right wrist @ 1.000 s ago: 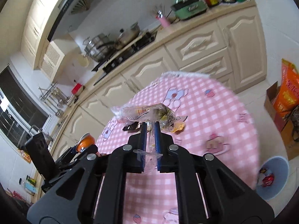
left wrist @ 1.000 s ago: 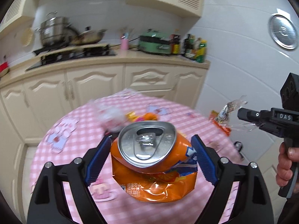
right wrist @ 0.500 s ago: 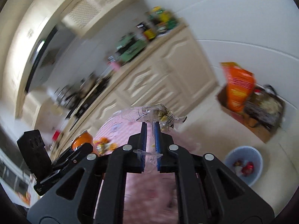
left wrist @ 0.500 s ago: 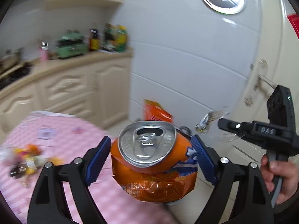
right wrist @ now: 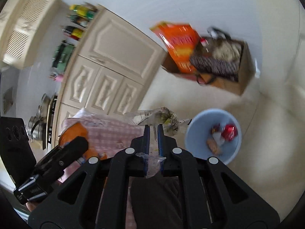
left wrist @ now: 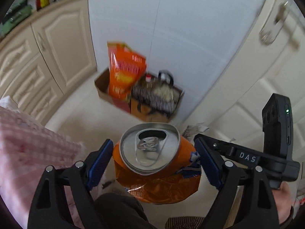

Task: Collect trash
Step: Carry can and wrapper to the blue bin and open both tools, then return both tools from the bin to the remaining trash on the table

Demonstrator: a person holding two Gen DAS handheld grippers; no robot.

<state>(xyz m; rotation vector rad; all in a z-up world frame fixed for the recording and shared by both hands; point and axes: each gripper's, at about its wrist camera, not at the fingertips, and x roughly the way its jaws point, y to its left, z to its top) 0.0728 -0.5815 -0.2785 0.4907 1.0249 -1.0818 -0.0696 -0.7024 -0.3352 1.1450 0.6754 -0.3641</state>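
Observation:
My left gripper is shut on a crushed orange soda can, held in the air beside the pink checked table. The can also shows in the right wrist view. My right gripper is shut on a clear crumpled plastic wrapper, held above the floor next to a light blue trash bin with several wrappers inside. The right gripper also shows in the left wrist view, just right of the can.
A cardboard box with an orange bag and cloth stands on the floor by the white wall. Cream cabinets lie to the left and a cream door to the right. The table edge is close to the bin.
Both grippers have swung away from the table toward the floor corner with their loads. The bin has come nearer in the right wrist view. Both grips are unchanged.

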